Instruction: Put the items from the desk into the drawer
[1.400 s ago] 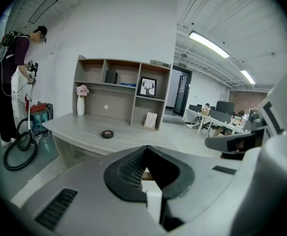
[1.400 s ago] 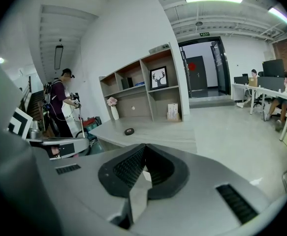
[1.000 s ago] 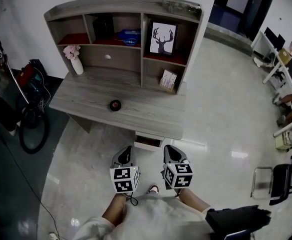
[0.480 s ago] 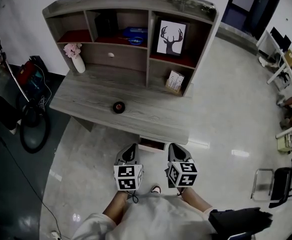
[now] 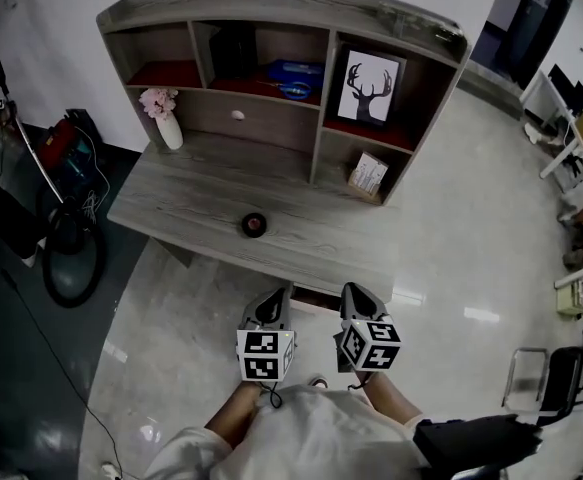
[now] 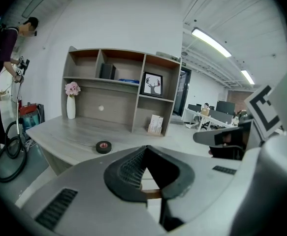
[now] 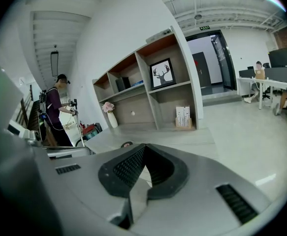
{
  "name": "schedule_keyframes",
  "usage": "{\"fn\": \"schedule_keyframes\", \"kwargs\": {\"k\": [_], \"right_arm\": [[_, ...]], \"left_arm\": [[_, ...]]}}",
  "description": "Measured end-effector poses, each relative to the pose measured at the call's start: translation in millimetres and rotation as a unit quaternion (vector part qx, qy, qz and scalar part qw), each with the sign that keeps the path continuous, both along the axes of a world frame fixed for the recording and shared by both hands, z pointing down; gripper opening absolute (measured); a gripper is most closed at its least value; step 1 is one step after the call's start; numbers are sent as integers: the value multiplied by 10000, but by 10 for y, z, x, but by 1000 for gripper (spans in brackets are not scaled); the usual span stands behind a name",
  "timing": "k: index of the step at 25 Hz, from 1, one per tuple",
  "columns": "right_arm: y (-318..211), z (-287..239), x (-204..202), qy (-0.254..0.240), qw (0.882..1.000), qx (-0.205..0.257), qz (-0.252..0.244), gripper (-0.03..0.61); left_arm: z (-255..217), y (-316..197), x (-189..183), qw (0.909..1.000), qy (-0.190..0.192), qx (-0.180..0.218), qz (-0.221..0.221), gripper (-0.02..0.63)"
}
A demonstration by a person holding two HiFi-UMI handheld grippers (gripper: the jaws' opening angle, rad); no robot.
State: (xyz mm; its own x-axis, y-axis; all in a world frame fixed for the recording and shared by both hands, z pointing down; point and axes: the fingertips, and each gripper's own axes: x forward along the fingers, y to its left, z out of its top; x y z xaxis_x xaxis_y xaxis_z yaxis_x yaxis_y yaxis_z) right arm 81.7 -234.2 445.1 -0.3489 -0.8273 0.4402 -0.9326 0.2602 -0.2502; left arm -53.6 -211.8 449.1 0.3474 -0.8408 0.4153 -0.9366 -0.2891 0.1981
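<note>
A person stands before a grey wooden desk (image 5: 201, 193) with a hutch, holding the left gripper (image 5: 275, 298) and right gripper (image 5: 355, 293) side by side just short of its front edge, the jaws of each closed together on nothing. A roll of black tape (image 5: 255, 225) lies alone near the front of the desktop, apart from both grippers. A vase of pink flowers (image 5: 169, 126) stands at the back left, and the knobbed drawer (image 5: 237, 116) in the hutch is shut. The likely risk is pinching the low roll off-centre so that it skids across the smooth top, or lifting it before any drawer is open.
</note>
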Motion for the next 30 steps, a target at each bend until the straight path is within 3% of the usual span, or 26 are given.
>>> {"fn": "schedule_keyframes", "kwargs": {"k": [20, 22, 30], "right_arm": [[-447, 222, -162, 135, 9988, -462, 24, -2], [-512, 254, -188, 155, 9986, -506, 48, -2], [-773, 446, -248, 199, 9970, -702, 242, -2]], "left_arm": [[206, -685, -495, 9998, 94, -127, -151, 2], [263, -800, -570, 9997, 121, -174, -145, 70], [656, -1236, -864, 9989, 75, -424, -203, 117]]}}
